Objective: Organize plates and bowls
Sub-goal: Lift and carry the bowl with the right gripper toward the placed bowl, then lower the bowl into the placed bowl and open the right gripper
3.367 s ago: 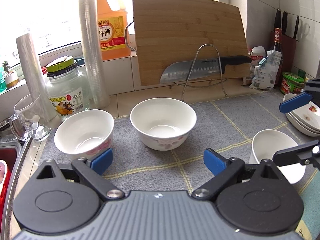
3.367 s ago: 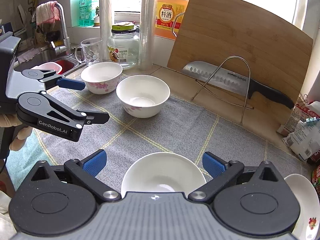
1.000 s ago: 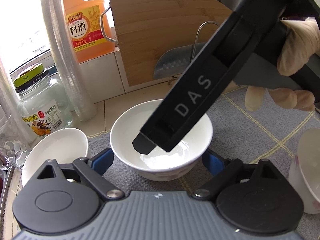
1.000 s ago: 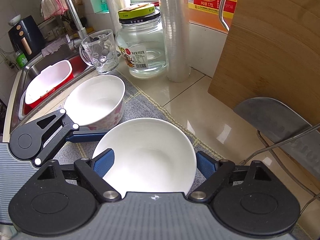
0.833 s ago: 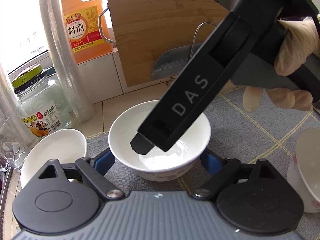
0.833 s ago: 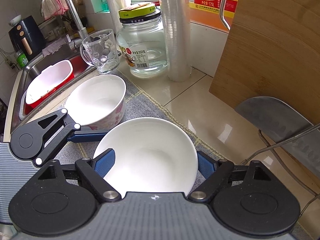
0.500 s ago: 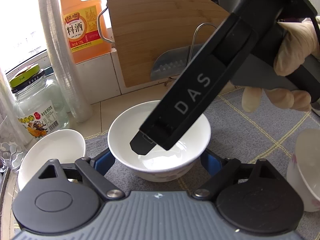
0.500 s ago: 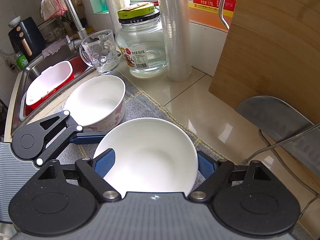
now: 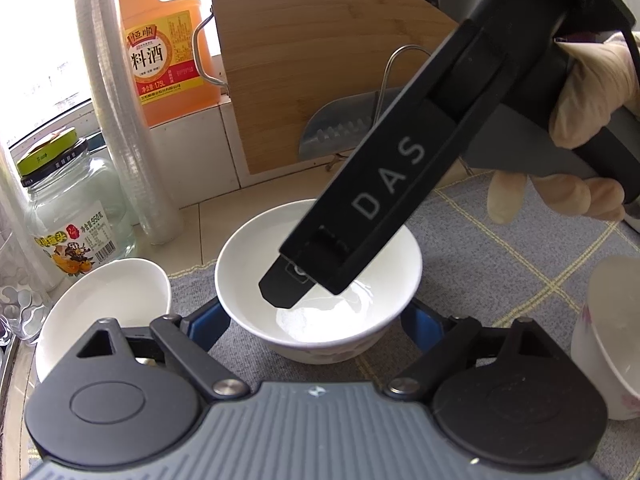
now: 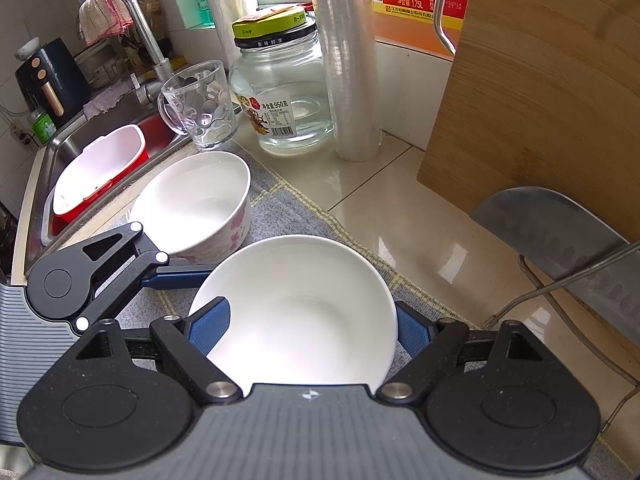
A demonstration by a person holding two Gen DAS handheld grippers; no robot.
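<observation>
Glossy white ceramic bowl; matt grey woven cloth mat; grained wooden board; clear glass jar; shiny tiled counter; steel knife.

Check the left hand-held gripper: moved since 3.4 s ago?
Yes. The left hand-held gripper went forward toward the cutting board; its jaws now flank the middle bowl.

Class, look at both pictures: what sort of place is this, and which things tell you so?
Most likely a home kitchen counter: a sink with a tap, a cleaver against a wooden cutting board, and a cooking-wine jug.
</observation>
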